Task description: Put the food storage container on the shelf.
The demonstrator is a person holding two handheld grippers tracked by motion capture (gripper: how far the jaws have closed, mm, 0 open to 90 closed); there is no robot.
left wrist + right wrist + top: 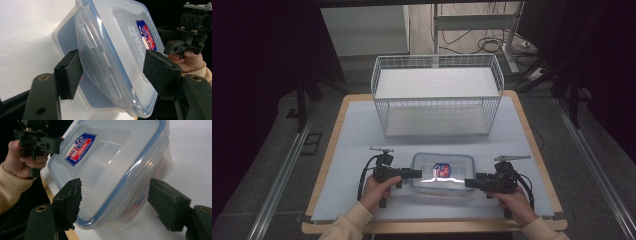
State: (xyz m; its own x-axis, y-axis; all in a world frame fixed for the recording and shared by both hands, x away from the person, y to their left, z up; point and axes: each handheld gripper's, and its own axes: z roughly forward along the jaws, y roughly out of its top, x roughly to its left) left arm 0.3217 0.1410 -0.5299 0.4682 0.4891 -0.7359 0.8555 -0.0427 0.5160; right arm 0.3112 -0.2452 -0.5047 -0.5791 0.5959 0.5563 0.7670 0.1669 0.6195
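A clear plastic container (443,174) with a blue-sealed snap lid and a red-and-blue label (442,170) lies flat on the white table cover (352,130), directly between the two grippers. The left gripper (416,173) points at the container's left end; in the left gripper view its jaws stand wide apart, one on either side of the lid's edge (110,75), the near jaw close to or touching the rim, the other held off the lid, so nothing is clamped. The right gripper (468,183) points at the opposite end; in the right gripper view its jaws are also spread wide, straddling the container's corner (117,202) with a gap showing on both sides. Each gripper is held by a hand in a cream sleeve, the left hand (377,192) behind its tool and the right hand (514,200) behind its own. Beyond the container, well ahead of both grippers, a white wire basket (437,95) stands on the far part of the table.
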